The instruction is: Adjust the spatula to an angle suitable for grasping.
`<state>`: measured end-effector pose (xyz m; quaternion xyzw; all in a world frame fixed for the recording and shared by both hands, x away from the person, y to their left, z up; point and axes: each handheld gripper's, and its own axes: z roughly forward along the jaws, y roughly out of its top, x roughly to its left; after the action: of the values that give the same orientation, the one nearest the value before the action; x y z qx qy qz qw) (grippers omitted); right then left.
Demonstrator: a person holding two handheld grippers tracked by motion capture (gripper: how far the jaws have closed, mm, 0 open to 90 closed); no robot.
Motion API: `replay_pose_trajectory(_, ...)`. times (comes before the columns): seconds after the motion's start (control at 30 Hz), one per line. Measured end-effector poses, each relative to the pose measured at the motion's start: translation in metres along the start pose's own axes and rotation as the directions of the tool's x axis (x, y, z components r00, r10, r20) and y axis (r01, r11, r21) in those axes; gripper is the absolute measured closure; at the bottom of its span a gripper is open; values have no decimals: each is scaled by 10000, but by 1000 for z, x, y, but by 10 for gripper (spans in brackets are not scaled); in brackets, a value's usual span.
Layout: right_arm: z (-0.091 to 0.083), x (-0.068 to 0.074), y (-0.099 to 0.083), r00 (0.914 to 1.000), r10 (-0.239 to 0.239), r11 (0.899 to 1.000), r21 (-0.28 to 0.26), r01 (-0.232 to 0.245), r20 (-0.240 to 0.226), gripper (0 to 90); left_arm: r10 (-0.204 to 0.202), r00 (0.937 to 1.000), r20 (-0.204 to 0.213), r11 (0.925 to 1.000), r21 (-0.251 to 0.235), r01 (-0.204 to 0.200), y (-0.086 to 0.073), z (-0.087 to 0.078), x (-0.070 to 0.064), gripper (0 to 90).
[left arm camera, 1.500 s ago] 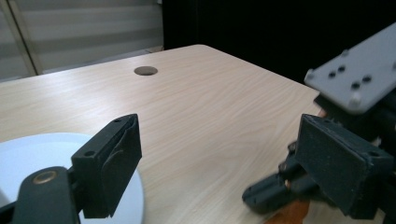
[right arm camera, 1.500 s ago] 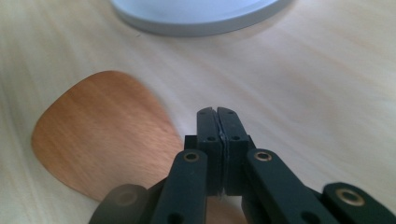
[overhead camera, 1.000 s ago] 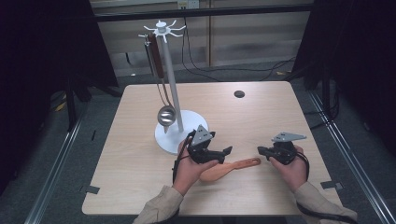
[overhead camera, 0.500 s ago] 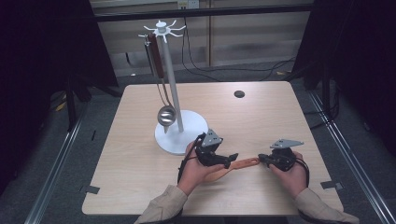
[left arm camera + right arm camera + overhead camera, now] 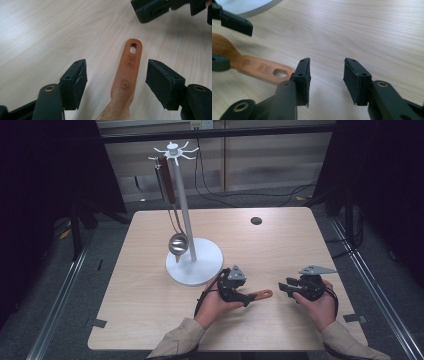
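Your left tool (image 5: pixel 116 82) stood wide open, its jaws astride the handle of the wooden spatula (image 5: pixel 127 72) without touching it. The spatula lay flat on the tabletop (image 5: pixel 280 245). Your right tool (image 5: pixel 325 80) was partly open and empty, just beside the handle's holed end.

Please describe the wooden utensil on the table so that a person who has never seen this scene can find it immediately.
Start at the white stand with the tall pole, left of the middle of the table. Just in front of its round base, toward the person, the wooden utensil lies flat between the open jaws of the left gripper. It alone is orange-brown wood, with a hanging hole at the handle's end.
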<state>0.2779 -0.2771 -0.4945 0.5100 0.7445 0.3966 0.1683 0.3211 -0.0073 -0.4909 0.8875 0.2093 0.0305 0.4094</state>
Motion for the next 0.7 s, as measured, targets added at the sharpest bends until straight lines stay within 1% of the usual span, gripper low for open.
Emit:
replay_pose_trajectory(0.03,-2,-1,0,10000,79,10000,-42,-79,59,544,116,9999,108,9998,171,-118,1,3,-1,374)
replay_pose_trajectory(0.07,-3,-2,-1,9999,129,9999,-58,-128,73,535,52,9998,185,9997,231,-56,2,6,-3,384)
replay_pose_trajectory(0.1,-4,-2,-1,9999,104,9999,-66,-103,73,531,190,9995,270,9991,373,-200,2,7,-3,388)
replay_pose_trajectory(0.13,-4,-2,-1,9999,56,10000,-76,-55,84,522,447,9983,385,9963,716,-473,4,9,-3,391)
replay_pose_trajectory(0.17,-6,-2,-2,9999,32,10000,-51,-32,103,509,542,9978,394,9951,809,-572,5,11,-3,397)
replay_pose_trajectory(0.2,-6,-2,-3,9999,43,10000,-48,-42,132,499,579,9974,433,9950,789,-612,5,13,-4,401)
replay_pose_trajectory(0.23,-7,-2,-3,9998,101,9999,-39,-101,149,492,603,9967,551,9923,1045,-658,7,15,-4,406)
replay_pose_trajectory(0.27,-7,-3,-4,9998,95,9999,-85,-94,174,480,724,9962,489,9904,1146,-776,7,17,-4,410)
replay_pose_trajectory(0.3,-8,-3,-4,9995,195,9998,-48,-194,233,470,872,9953,424,9866,1343,-922,9,18,-6,416)
replay_pose_trajectory(0.33,-8,-4,-5,9996,170,9999,-26,-170,212,465,921,9943,536,9890,1110,-976,9,20,-6,421)
replay_pose_trajectory(0.37,-9,-5,-5,9994,237,9997,-32,-236,244,461,978,9939,509,9861,1300,-1037,11,20,-6,431)
replay_pose_trajectory(0.4,-10,-6,-5,9992,281,9996,-52,-280,269,455,999,9936,528,9861,1283,-1060,11,21,-7,439)
replay_pose_trajectory(0.43,-11,-7,-5,9991,310,9995,-80,-307,286,452,1193,9914,528,9818,1425,-1257,13,21,-7,458)
replay_pose_trajectory(0.5,-12,-9,-5,9990,317,9994,-131,-313,331,446,1027,9920,737,9822,1503,-1129,16,22,-9,505)
replay_pose_trajectory(0.57,-12,-10,-4,9988,356,9993,-157,-350,343,446,1490,9865,677,9685,1915,-1594,20,22,-12,544)
replay_pose_trajectory(0.63,-12,-11,-4,9985,368,9993,-125,-363,399,446,1374,9885,636,9687,1997,-1474,23,25,-15,572)
replay_pose_trajectory(0.67,-12,-11,-3,9985,376,9992,-124,-372,397,446,1431,9875,666,9637,2178,-1544,25,25,-15,590)
replay_pose_trajectory(0.7,-12,-11,-3,9986,358,9993,-122,-354,394,445,1684,9826,779,9532,2412,-1825,27,25,-14,607)
